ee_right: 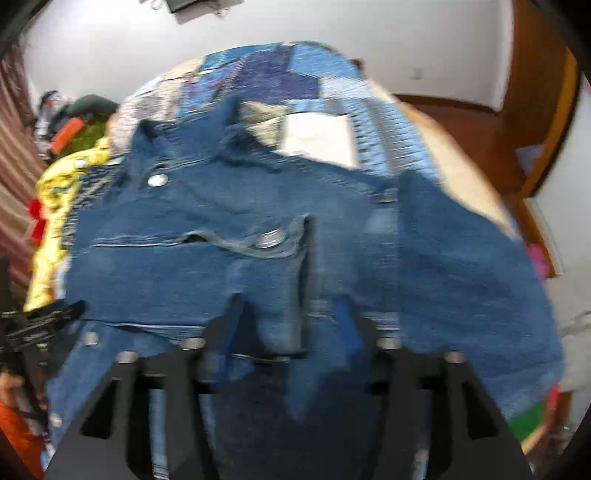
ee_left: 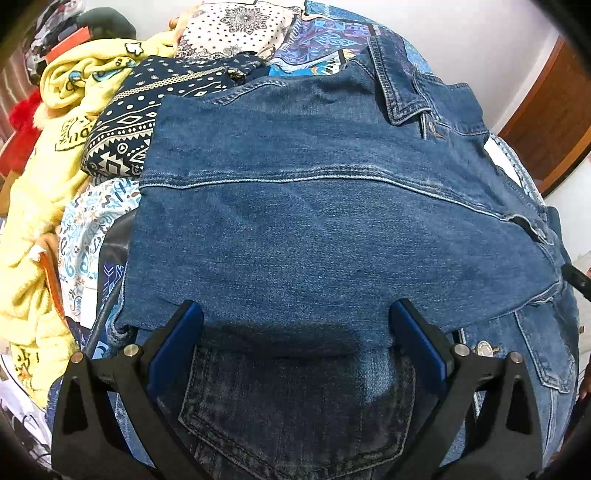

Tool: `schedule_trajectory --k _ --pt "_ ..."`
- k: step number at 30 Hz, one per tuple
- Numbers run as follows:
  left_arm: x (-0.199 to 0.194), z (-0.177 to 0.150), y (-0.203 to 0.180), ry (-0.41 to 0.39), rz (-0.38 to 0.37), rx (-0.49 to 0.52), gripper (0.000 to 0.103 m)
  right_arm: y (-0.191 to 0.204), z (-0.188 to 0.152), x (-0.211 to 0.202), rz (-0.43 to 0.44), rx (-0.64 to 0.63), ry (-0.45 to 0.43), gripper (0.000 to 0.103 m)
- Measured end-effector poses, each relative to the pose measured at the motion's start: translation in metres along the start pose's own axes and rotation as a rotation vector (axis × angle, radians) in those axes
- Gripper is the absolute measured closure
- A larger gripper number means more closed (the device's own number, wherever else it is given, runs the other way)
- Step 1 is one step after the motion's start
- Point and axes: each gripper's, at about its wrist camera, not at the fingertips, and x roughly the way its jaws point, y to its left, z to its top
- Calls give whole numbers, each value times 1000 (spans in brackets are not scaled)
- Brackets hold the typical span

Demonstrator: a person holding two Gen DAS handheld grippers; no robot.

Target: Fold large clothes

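Note:
A blue denim jacket [ee_left: 314, 229] lies spread on a bed, one side folded over itself, collar at the far right. My left gripper [ee_left: 295, 321] is open, its blue pads wide apart just above the folded edge, holding nothing. In the blurred right wrist view the same jacket [ee_right: 221, 266] shows its front with metal buttons and a chest pocket. My right gripper [ee_right: 291, 317] has its jaws apart with a fold of denim hanging between them; the blur hides whether the pads press it. The left gripper's black frame [ee_right: 40, 325] shows at the left edge.
A patterned blue patchwork bedspread [ee_left: 325, 33] covers the bed. A pile of clothes lies on the left: a yellow fleece [ee_left: 44, 184], a navy patterned cloth [ee_left: 147, 110] and a white dotted cloth [ee_left: 236, 26]. A wooden door [ee_right: 535, 92] stands at the right.

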Motion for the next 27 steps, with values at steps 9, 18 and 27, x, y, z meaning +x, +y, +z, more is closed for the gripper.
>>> schedule_trajectory --k 9,18,27 --pt "-38 8 -11 -56 131 103 0 -64 -9 -71 -9 112 -141 21" --pt "-88 11 -54 -183 53 151 0 -141 -40 -101 -51 339 -163 20" --pt "-103 10 -98 -219 18 240 0 -186 -81 -48 21 517 7 19"
